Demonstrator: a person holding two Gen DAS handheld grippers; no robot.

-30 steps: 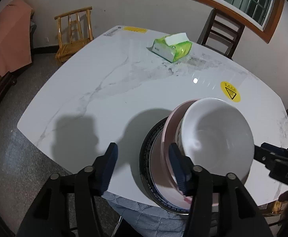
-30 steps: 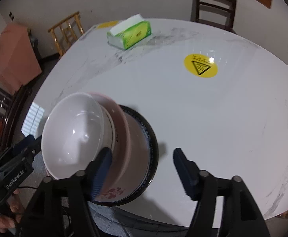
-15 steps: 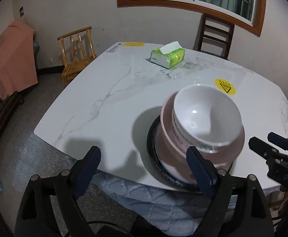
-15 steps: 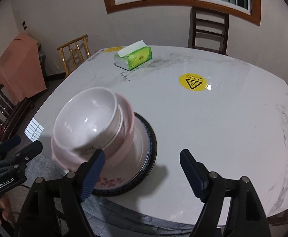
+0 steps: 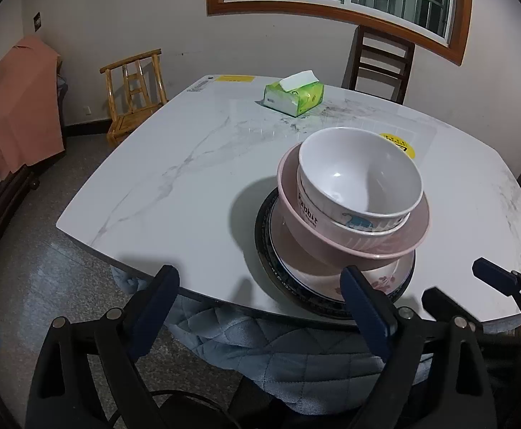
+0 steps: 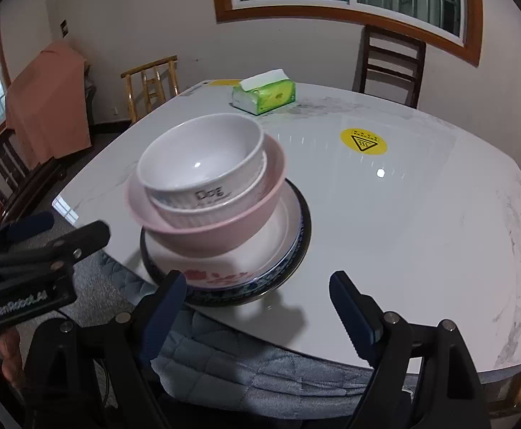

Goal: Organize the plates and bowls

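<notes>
A stack stands near the table's front edge: a white bowl (image 5: 360, 175) (image 6: 203, 157) nested in another white bowl, inside a pink bowl (image 5: 353, 232) (image 6: 210, 225), on a flowered plate (image 6: 260, 264) and a dark-rimmed plate (image 5: 271, 271) (image 6: 305, 236). My left gripper (image 5: 260, 296) is open and empty, in front of and below the stack; it also shows in the right wrist view (image 6: 49, 236). My right gripper (image 6: 257, 304) is open and empty, in front of the stack; it also shows in the left wrist view (image 5: 489, 286).
A green tissue pack (image 5: 293, 97) (image 6: 264, 95) lies at the far side of the marble table (image 5: 174, 186). A yellow warning sticker (image 6: 363, 141) is right of it. Chairs stand around the table, a quilted blue cloth (image 5: 296, 354) hangs below its front edge.
Both grippers have drawn back from the stack and opened wide. The stack now stands free on the table, farther off in both views.
</notes>
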